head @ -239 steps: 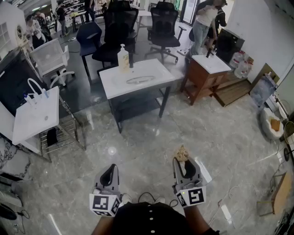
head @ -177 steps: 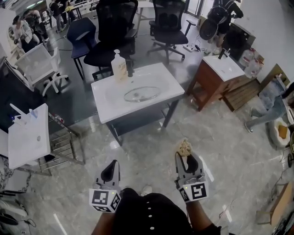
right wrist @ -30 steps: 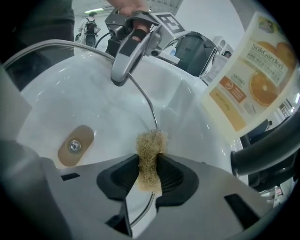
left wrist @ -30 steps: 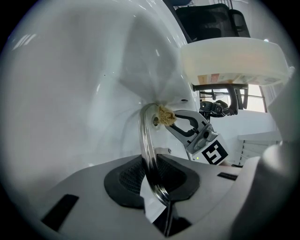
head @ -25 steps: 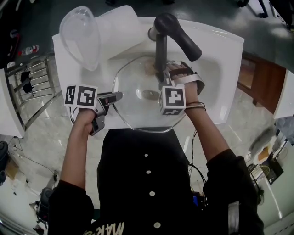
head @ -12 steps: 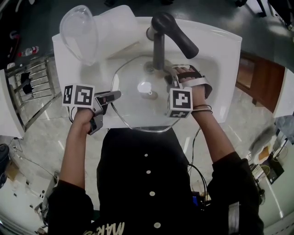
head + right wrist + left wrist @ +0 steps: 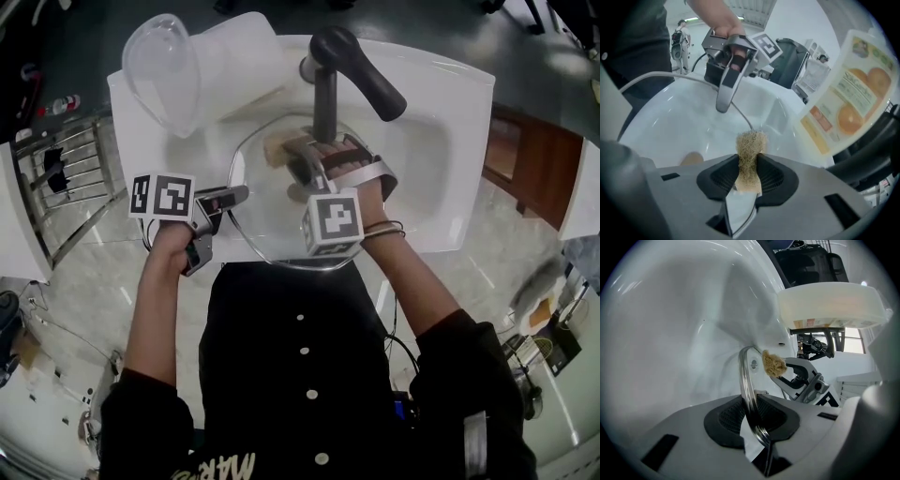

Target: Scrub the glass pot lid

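1. A soap bottle (image 7: 202,66) with an orange-fruit label stands on the basin's (image 7: 441,122) back left corner, well clear of the lid.
2. The left gripper (image 7: 234,195) reaches in over the basin's left edge, its fingers clamped on the rim of the glass pot lid (image 7: 267,230).
3. The lid sits tilted in the basin's bowl.
4. The right gripper (image 7: 298,161) has its fingers pinched on a tan scrub pad (image 7: 275,148) over the lid's back part; whether the pad touches the lid cannot be told.
5. The dark faucet (image 7: 352,70) rises at the back edge, just behind the right gripper.
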